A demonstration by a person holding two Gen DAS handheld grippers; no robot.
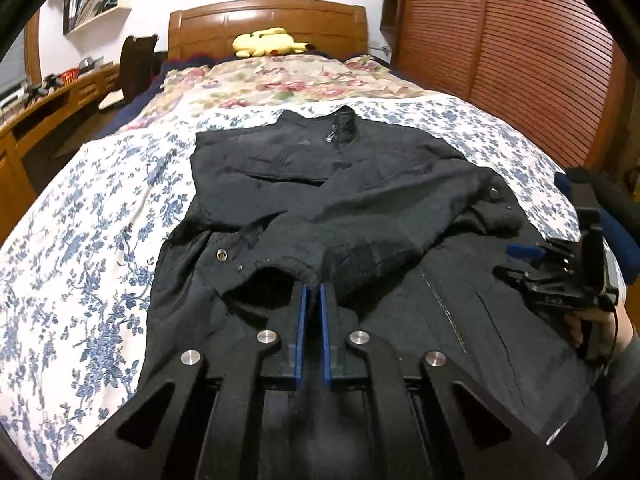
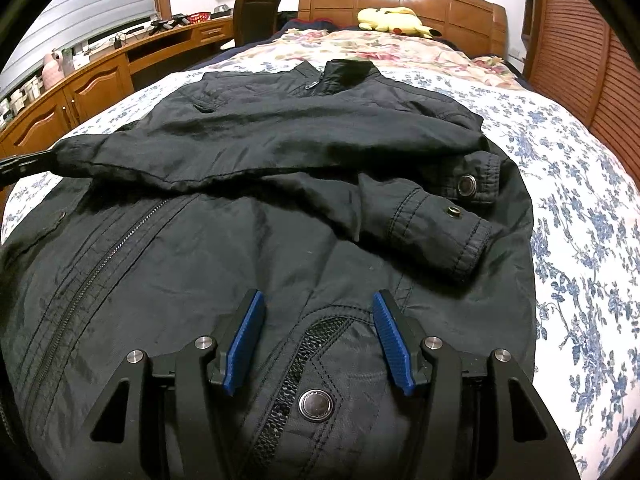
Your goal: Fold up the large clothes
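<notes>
A black jacket point(image 1: 360, 184) lies flat on the bed, collar point(image 2: 348, 70) toward the headboard and zip front up. One sleeve point(image 2: 240, 148) stretches across the chest to the left. My left gripper point(image 1: 313, 286) is shut on that sleeve's cuff point(image 1: 280, 274), and its black fingers point(image 2: 22, 164) show at the left edge of the right wrist view. The other sleeve's cuff point(image 2: 452, 232), with a metal snap, rests on the jacket's right side. My right gripper point(image 2: 318, 296) stands open just above the jacket's lower front, nothing between its blue pads point(image 2: 246, 336). It also appears as the right gripper point(image 1: 532, 264) in the left wrist view.
The bed has a blue-flowered sheet point(image 1: 88, 248) and a floral quilt point(image 1: 280, 80) further up. A yellow plush toy point(image 1: 268, 42) lies by the wooden headboard point(image 1: 268, 20). A wooden desk point(image 2: 100, 76) and chair point(image 2: 256, 16) stand left; louvered wardrobe doors point(image 1: 520, 52) stand right.
</notes>
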